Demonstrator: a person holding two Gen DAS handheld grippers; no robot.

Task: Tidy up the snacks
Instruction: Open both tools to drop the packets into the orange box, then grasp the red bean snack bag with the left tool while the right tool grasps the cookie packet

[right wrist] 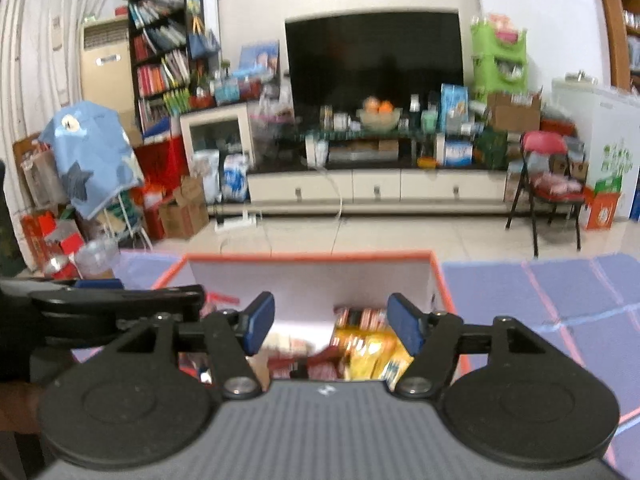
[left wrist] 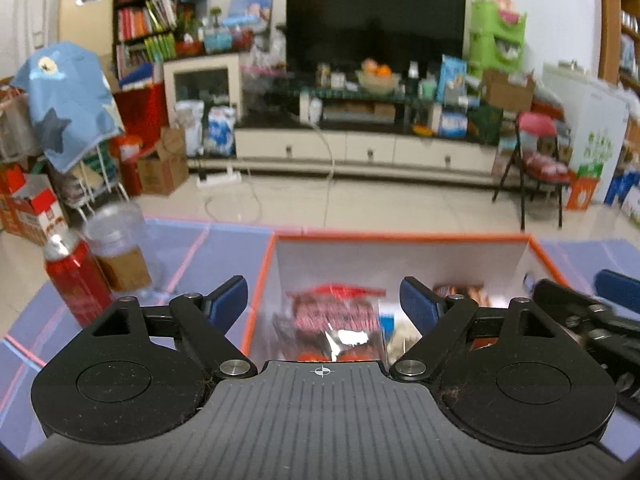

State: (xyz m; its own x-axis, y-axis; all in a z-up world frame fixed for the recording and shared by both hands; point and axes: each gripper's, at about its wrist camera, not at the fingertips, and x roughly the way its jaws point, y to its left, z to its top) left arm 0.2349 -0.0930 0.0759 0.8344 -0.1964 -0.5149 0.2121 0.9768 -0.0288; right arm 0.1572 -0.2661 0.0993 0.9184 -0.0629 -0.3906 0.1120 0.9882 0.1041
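Note:
A white box with an orange rim (left wrist: 400,237) stands on the purple mat, with several snack packets inside. In the left wrist view, my left gripper (left wrist: 322,302) hangs open over the box; a red and clear snack packet (left wrist: 336,316) lies below the gap, untouched by the blue pads (left wrist: 228,300). In the right wrist view, the same box (right wrist: 312,257) holds a yellow packet (right wrist: 368,352) and a red striped packet (right wrist: 360,317). My right gripper (right wrist: 332,324) is open above them, with nothing between its pads. The two grippers are side by side.
A red can (left wrist: 76,280) and a clear plastic cup (left wrist: 120,248) stand on the mat (left wrist: 208,256) left of the box. Purple mat with pink lines (right wrist: 540,292) stretches right of the box. Beyond lie tiled floor, a TV stand (left wrist: 360,148) and a red folding chair (left wrist: 536,160).

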